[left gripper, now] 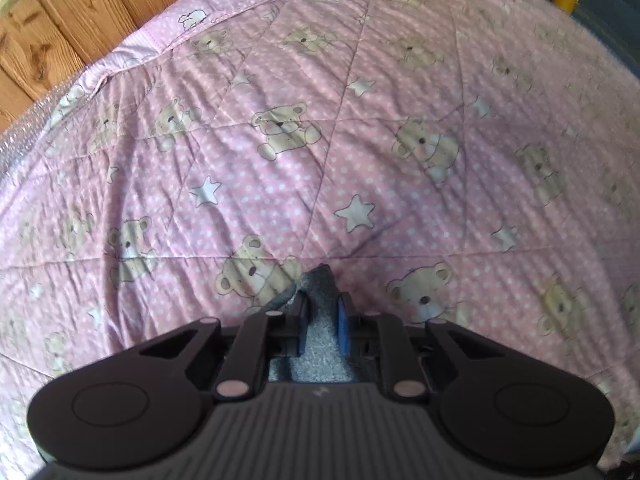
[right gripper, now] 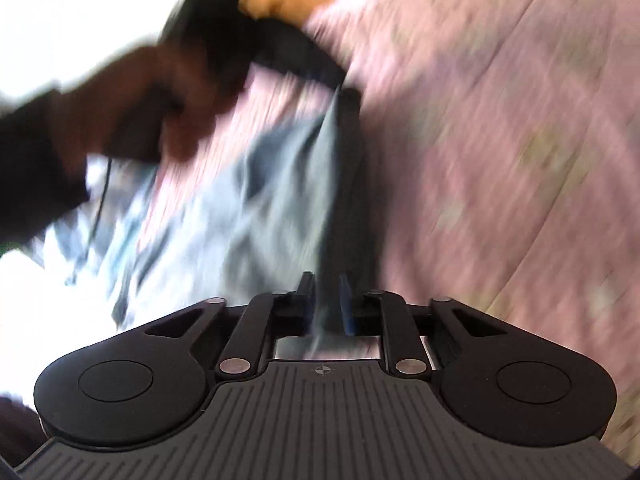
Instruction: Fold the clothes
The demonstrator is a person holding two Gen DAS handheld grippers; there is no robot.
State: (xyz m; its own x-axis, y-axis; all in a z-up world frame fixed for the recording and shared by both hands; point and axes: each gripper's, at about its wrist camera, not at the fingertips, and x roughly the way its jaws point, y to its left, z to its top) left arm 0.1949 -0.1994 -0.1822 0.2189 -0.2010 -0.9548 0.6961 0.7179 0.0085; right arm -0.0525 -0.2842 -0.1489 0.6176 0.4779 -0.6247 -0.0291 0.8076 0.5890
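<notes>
- In the left wrist view, your left claw (left gripper: 323, 320) sits at the bottom centre of the frame, its jaws drawn close and pinching a fold of grey speckled cloth (left gripper: 316, 284).
- A peak of that cloth pokes up just past the blue pads (left gripper: 343, 320), and more of it fills the gap behind them.
- The rest of that view is a pink quilt (left gripper: 320, 140) printed with teddy bears and stars, spread over the bed; wooden boards (left gripper: 80, 12) show at the upper left of the frame.
- The right wrist view is heavily blurred.
- Your right claw (right gripper: 326, 306) is at the bottom centre there, with its jaws a little apart.
- Grey-blue fabric (right gripper: 256, 208) runs from the gap between those jaws up toward the middle of the frame; I cannot tell whether the pads press on it.
- At the upper left of that frame, your hand (right gripper: 160, 108) in a dark sleeve holds the other gripper, which meets the top of the fabric near the frame's upper middle.
- The pink quilt fills the right half of that view.
</notes>
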